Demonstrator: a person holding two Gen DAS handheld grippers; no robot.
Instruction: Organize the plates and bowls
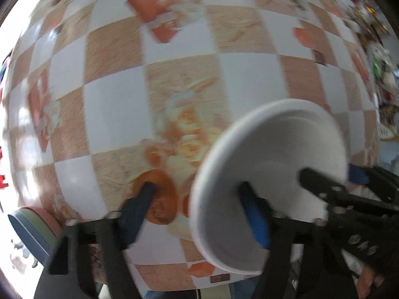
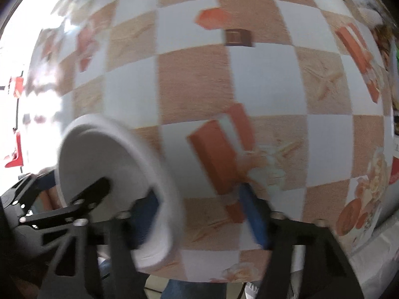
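Bowl (image 1: 269, 182): white, tilted on edge above checkered table (image 1: 112, 104), between both tools.
Left view: left gripper (image 1: 197, 191) spread wide, blue finger (image 1: 254, 219) inside bowl; right gripper (image 1: 324, 186) at far rim, grip unclear.
Right view: bowl (image 2: 112, 179) at left; right gripper (image 2: 199, 199) spread, finger (image 2: 144, 214) against rim; left gripper (image 2: 74, 204) reaching inside.
Advice: secure one firm rim pinch before letting go.

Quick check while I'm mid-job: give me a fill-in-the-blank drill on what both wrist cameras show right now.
1. The bowl is plain ___ in colour.
2. The tablecloth has a ___ pattern of white and tan squares.
3. In the left wrist view the bowl is on the ___ side of the picture.

Missing words: white; checkered; right
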